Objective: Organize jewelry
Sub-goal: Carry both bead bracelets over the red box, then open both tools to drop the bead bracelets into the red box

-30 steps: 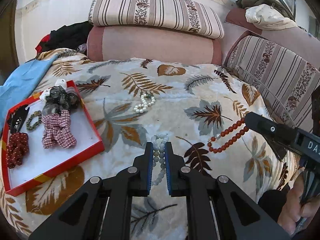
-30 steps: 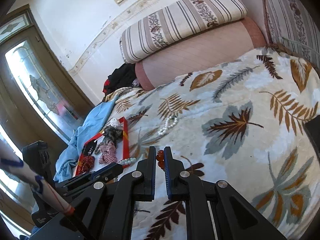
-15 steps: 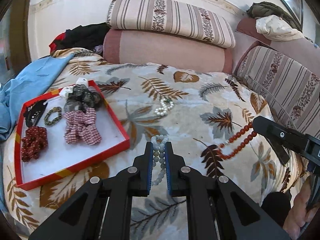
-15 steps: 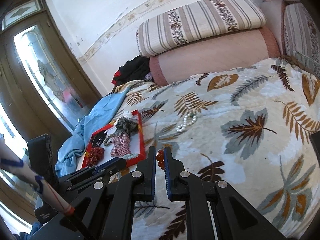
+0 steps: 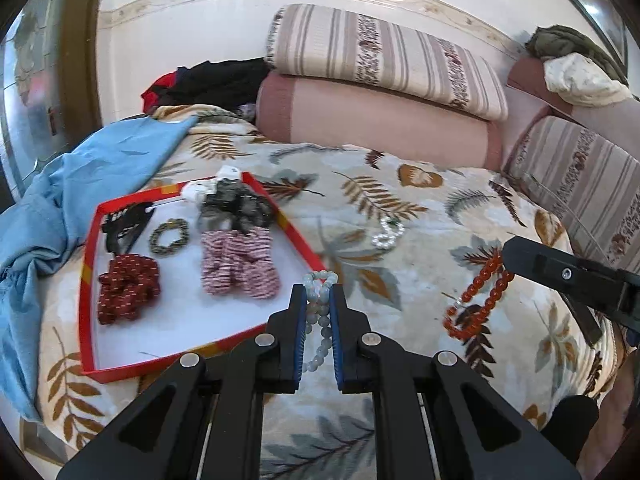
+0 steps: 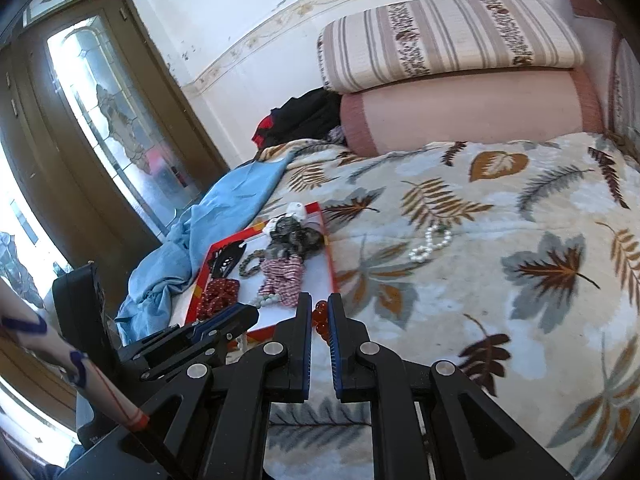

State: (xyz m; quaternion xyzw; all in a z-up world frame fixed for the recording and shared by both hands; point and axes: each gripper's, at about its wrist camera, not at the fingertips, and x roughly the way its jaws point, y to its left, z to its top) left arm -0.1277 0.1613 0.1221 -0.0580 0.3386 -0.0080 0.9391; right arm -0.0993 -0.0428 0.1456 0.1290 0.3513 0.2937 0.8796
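My left gripper is shut on a pale green bead bracelet and holds it above the near right corner of the red-rimmed tray. My right gripper is shut on a red bead bracelet, which hangs from it in the left wrist view. The tray holds a red scrunchie, a checked scrunchie, a dark scrunchie, a small bead bracelet and a black clip. A white pearl bracelet lies on the blanket.
A leaf-print blanket covers the bed. A blue cloth lies left of the tray. Striped and pink bolsters line the back. A glass door stands at the left.
Both grippers have lifted and moved left toward the tray, each keeping its bracelet. The tray now sits closer to my left gripper.
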